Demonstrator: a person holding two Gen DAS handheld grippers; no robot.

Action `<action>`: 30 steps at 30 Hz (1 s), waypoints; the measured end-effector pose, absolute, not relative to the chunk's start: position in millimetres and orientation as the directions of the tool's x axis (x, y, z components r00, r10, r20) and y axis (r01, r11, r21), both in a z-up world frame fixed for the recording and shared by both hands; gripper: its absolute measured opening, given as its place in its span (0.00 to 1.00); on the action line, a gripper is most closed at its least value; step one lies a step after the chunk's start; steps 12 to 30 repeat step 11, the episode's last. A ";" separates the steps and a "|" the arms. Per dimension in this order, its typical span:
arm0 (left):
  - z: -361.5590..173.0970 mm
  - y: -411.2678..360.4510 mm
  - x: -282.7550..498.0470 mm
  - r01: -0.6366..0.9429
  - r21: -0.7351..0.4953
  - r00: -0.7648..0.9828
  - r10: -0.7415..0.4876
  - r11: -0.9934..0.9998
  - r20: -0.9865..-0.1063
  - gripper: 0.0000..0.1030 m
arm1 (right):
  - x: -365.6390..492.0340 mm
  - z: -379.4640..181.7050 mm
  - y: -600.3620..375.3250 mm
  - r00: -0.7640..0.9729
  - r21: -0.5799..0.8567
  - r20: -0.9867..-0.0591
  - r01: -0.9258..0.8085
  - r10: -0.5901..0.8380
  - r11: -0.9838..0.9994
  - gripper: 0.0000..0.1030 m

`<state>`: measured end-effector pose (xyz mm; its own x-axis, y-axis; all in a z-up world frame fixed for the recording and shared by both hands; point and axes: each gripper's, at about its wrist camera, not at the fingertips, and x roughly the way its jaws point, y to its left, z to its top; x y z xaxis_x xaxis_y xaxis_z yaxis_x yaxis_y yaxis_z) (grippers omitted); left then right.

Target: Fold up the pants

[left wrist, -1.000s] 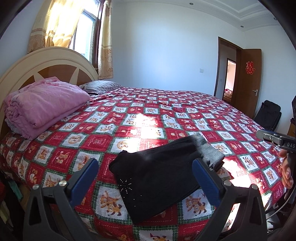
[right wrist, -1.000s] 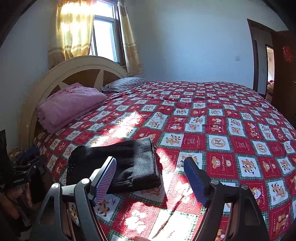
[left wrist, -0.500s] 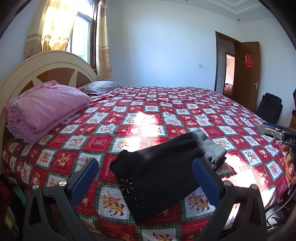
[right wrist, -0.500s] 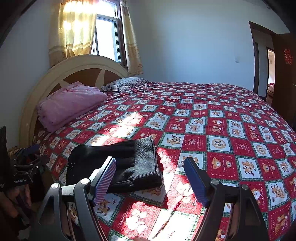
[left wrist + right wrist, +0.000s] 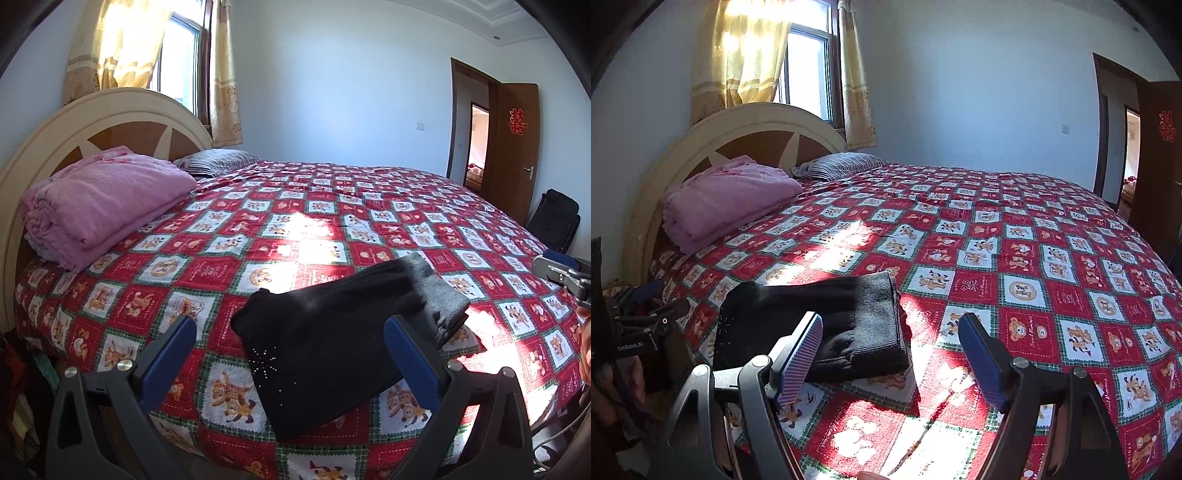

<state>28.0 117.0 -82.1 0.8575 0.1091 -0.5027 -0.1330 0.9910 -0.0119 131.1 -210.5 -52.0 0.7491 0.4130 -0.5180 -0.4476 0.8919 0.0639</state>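
The black pants lie folded into a compact rectangle near the front edge of the bed, with a small beaded pattern on the top layer and a grey ribbed cuff at the right end. My left gripper hovers open just in front of them, and nothing sits between its blue pads. In the right wrist view the folded pants rest to the left, beyond the left finger. My right gripper stands open and empty over the bedspread beside them.
A red and white cartoon-patterned bedspread covers the bed. A folded pink blanket and a striped pillow lie by the curved headboard. A brown door stands open at the right, with a black bag below it.
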 end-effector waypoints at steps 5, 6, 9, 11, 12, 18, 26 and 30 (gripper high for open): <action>-80.3 118.0 23.6 -0.115 -0.020 0.873 0.092 0.993 -0.479 1.00 | 131.1 -54.8 -207.2 0.748 0.059 -0.522 -0.448 0.410 0.892 0.75; -80.6 118.6 24.2 -0.112 -0.025 0.873 0.086 0.993 -0.480 1.00 | 130.8 -55.6 -206.3 0.746 0.059 -0.523 -0.450 0.411 0.891 0.75; -82.4 118.5 26.2 -0.112 -0.022 0.870 0.087 0.993 -0.486 1.00 | 130.1 -57.4 -203.8 0.743 0.057 -0.527 -0.452 0.412 0.890 0.75; -84.1 119.1 27.4 -0.101 -0.031 0.868 0.073 0.994 -0.491 1.00 | 130.2 -57.4 -203.6 0.741 0.061 -0.528 -0.454 0.415 0.889 0.75; -84.1 119.1 27.4 -0.101 -0.031 0.868 0.073 0.994 -0.491 1.00 | 130.2 -57.4 -203.6 0.741 0.061 -0.528 -0.454 0.415 0.889 0.75; -84.1 119.1 27.4 -0.101 -0.031 0.868 0.073 0.994 -0.491 1.00 | 130.2 -57.4 -203.6 0.741 0.061 -0.528 -0.454 0.415 0.889 0.75; -84.1 119.1 27.4 -0.101 -0.031 0.868 0.073 0.994 -0.491 1.00 | 130.2 -57.4 -203.6 0.741 0.061 -0.528 -0.454 0.415 0.889 0.75; -84.1 119.1 27.4 -0.101 -0.031 0.868 0.073 0.994 -0.491 1.00 | 130.2 -57.4 -203.6 0.741 0.061 -0.528 -0.454 0.415 0.889 0.75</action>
